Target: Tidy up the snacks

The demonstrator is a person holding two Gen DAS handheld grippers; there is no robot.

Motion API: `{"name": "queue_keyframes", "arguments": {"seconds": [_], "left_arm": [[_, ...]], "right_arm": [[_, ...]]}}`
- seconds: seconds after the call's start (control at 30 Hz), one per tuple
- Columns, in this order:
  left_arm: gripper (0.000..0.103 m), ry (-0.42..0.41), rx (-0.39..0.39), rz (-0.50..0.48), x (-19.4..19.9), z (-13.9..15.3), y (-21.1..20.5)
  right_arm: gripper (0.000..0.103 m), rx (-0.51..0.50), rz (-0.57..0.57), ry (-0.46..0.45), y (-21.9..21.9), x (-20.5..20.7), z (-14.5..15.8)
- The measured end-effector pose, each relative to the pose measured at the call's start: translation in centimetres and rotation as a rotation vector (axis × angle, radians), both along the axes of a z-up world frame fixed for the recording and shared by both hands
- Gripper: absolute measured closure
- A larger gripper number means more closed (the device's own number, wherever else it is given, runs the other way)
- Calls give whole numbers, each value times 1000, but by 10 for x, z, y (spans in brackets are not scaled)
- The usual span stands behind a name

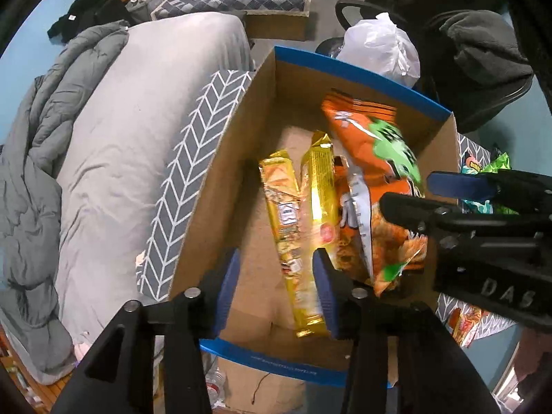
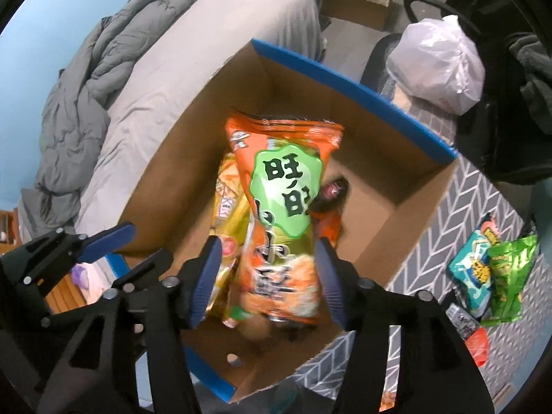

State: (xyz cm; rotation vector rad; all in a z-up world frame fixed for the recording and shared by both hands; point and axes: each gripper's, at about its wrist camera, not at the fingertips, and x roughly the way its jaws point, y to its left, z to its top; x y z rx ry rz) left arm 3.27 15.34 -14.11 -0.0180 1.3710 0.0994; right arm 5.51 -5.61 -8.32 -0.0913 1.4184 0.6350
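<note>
A cardboard box [image 1: 362, 76] [image 2: 345, 86] with a blue rim stands open below both grippers. Inside lie two yellow snack packs [image 1: 283, 220] side by side and a big orange bag [image 1: 362, 131] [image 2: 279, 189] with a green label, blurred and leaning over them. My left gripper [image 1: 276, 289] [image 2: 150, 241] is open over the box's near end; one yellow pack runs between its blue pads untouched. My right gripper [image 2: 267, 276] [image 1: 407, 191] is open astride the orange bag's lower half, its pads clear of the bag.
The box sits on a grey chevron mat [image 2: 448, 214]. Teal [image 2: 472, 272], green [image 2: 510, 276] and red [image 2: 479, 345] snack packets lie on the mat to the right. A bed [image 1: 120, 138] with a grey duvet is on the left. A white plastic bag [image 2: 438, 65] rests beyond the box.
</note>
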Motion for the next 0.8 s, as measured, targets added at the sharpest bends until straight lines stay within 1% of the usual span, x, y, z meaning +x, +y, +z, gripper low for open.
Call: {"name": "queue_keyframes", "arguments": {"seconds": [0.07,0.1,0.17,0.23,0.37,0.5,0.63,0.7,0.8], "left_arm": [[50,-6,3,6,-1,4,1],[50,-9,1,8,-2,5,2],[48,-11,-3,14,-2,9,3],[44,-17,-10,21,-3,12,2],[40,-32,-21,27,-4,22,-3],[39,-41,-34,18,-6,29,-11],[38,-54,-43,-2,-8,37,-22],[36,-59,-48,-15,-9,41,-27],[35,-62,-53,-41,-10,45,-38]], "right_arm": [[45,2,-11,-5,-4,1,4],[44,4,-17,-8,-5,2,6],[39,3,-26,-21,-10,2,11],[36,-4,-32,-33,-15,2,16],[36,-3,-38,-44,-23,0,23],[35,-6,-41,-58,-33,-3,30],[29,-14,-62,-71,-46,-8,37],[29,-14,-73,-75,-54,-10,40],[29,-15,-98,-76,-67,-12,43]]}}
